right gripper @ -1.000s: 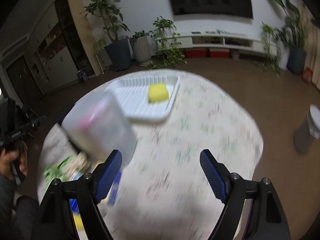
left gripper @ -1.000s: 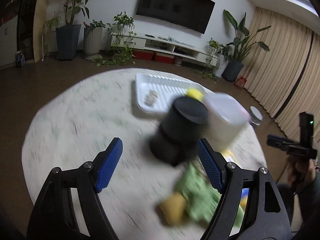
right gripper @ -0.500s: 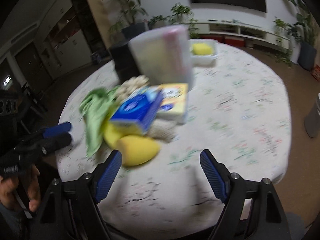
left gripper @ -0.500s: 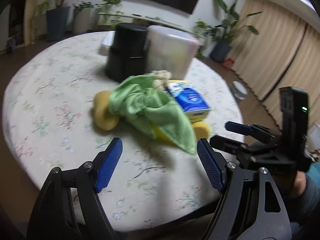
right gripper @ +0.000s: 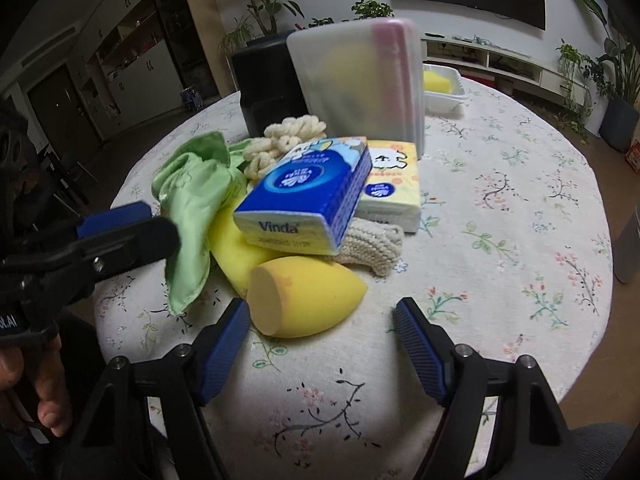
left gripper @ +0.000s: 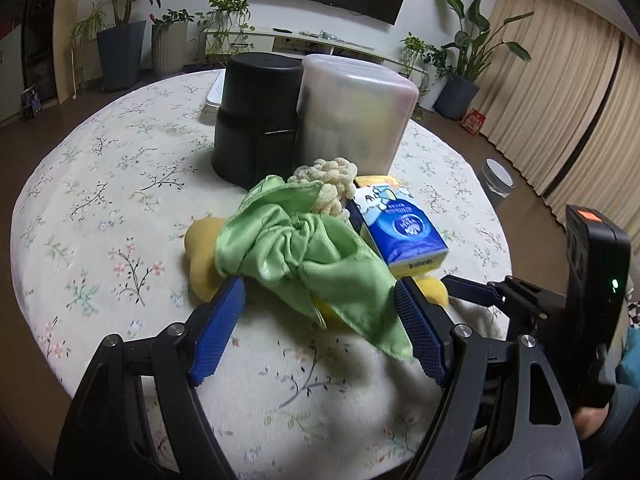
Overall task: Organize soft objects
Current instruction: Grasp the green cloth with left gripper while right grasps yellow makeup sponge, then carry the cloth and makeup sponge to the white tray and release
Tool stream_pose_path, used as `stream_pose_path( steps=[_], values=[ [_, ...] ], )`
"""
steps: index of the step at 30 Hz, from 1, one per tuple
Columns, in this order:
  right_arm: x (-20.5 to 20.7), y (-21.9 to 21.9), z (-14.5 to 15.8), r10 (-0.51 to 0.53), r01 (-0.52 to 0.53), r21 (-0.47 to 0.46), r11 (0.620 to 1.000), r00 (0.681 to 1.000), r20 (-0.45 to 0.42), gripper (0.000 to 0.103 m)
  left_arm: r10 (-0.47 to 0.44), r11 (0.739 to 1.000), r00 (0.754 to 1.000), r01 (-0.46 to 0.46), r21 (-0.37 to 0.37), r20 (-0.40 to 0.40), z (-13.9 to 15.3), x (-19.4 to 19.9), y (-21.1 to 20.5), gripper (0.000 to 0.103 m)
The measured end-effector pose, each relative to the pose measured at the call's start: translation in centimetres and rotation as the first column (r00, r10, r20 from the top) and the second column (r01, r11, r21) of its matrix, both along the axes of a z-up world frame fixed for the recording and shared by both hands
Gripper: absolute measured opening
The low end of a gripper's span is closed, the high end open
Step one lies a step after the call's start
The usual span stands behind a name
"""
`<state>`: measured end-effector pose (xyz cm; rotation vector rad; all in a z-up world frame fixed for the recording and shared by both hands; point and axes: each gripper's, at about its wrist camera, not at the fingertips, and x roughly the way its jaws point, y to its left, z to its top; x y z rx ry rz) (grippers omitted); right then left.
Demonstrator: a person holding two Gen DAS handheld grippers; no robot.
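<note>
A pile of soft things lies on the round flowered table. In it are a crumpled green cloth, yellow sponges, a cream fluffy piece and a blue tissue pack. My left gripper is open, with the lower edge of the green cloth between its fingertips. My right gripper is open and its jaws are closing. A yellow egg-shaped sponge lies just ahead of its left finger, unpressed. Each gripper shows in the other's view: the left gripper, the right gripper.
Behind the pile stand a black container and a translucent tub. A yellow tissue pack and a knitted cloth lie beside the blue pack. A white tray holds a yellow sponge. A grey bin stands on the floor.
Both grippers have dropped and come in over the near edge toward the pile, which now fills both views. The right jaws stand slightly narrower.
</note>
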<state>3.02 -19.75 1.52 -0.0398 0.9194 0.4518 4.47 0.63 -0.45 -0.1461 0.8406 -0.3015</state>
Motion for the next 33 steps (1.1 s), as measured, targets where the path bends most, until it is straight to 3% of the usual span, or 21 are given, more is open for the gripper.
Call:
stream_pose_path(
  steps=[5,10,19,21,23,29,33],
  values=[
    [0.3,0.4,-0.2,0.008,-0.008,-0.005,1.000,1.000,0.025,0.074,0.004,1.000,1.000,-0.004,0.001,0.008,0.4,1.3,-0.1,0.076],
    [0.0,0.7,-0.2,0.047,-0.047,-0.010,0.999,0.998,0.042,0.060,-0.004,0.999,1.000,0.004,0.041,0.011,0.6,1.8,-0.9,0.076],
    [-0.2,0.2,-0.2,0.049,-0.050,0.024,0.998,0.998,0.048,0.055,0.013,0.999,1.000,-0.012,0.031,-0.014,-0.5,2.7,-0.6,0.075],
    [-0.3,0.1,-0.2,0.050,-0.051,0.025,0.998,0.997,0.051,0.055,0.011,0.998,1.000,-0.010,0.059,-0.012,-0.5,2.7,-0.9,0.063],
    [-0.3,0.1,-0.2,0.050,-0.052,0.026,0.998,0.997,0.053,0.055,0.017,0.997,0.999,-0.015,0.070,-0.027,-0.8,2.8,-1.0,0.043],
    [-0.6,0.1,-0.3,0.051,-0.052,0.019,0.998,0.997,0.060,0.054,0.055,0.995,0.998,-0.052,0.086,-0.031,-0.9,2.8,-0.2,0.022],
    [-0.7,0.1,-0.2,0.047,-0.048,0.018,0.999,0.997,0.062,0.052,0.081,0.993,0.997,-0.079,0.082,-0.021,-0.7,2.5,0.2,0.016]
  ],
)
